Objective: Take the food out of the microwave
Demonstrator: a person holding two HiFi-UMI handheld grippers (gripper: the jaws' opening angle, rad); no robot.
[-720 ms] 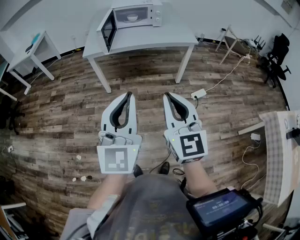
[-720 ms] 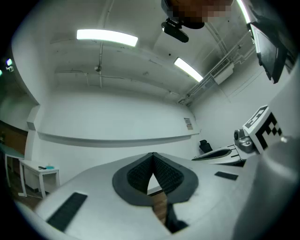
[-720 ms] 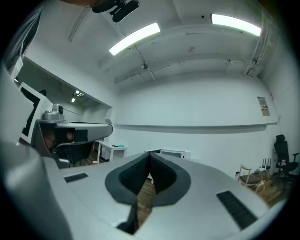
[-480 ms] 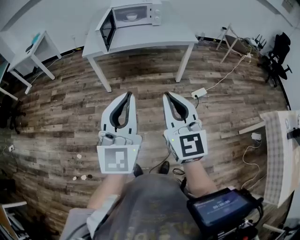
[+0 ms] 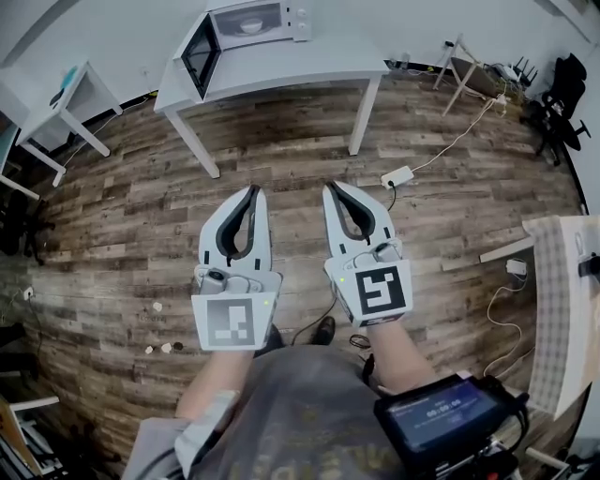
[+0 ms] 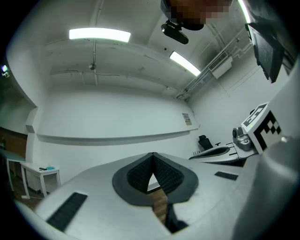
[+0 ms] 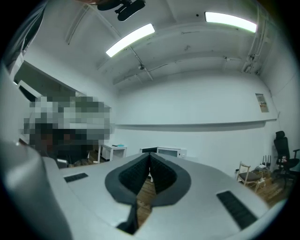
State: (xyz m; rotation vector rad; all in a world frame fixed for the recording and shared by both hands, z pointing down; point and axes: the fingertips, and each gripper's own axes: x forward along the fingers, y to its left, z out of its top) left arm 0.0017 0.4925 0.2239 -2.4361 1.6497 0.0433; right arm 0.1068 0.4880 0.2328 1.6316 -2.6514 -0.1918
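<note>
A white microwave (image 5: 251,22) stands on a white table (image 5: 300,67) at the far side of the room, its door (image 5: 199,58) swung open to the left. Inside it a pale bowl (image 5: 249,26) shows, its contents too small to make out. My left gripper (image 5: 255,191) and right gripper (image 5: 329,187) are held side by side over the wooden floor, well short of the table. Both are shut with nothing in them. In the left gripper view the left gripper (image 6: 153,154) has its tips meeting. The right gripper (image 7: 150,154) points at the microwave (image 7: 168,151).
A small white side table (image 5: 67,101) stands at the left. A power strip (image 5: 397,176) and cables lie on the floor right of the table. A stool (image 5: 466,73) and an office chair (image 5: 564,94) stand at the right, with a cloth-covered table (image 5: 561,300) nearer.
In the head view the table and microwave have slid up and slightly left. Both grippers keep the same pose, shut and side by side.
</note>
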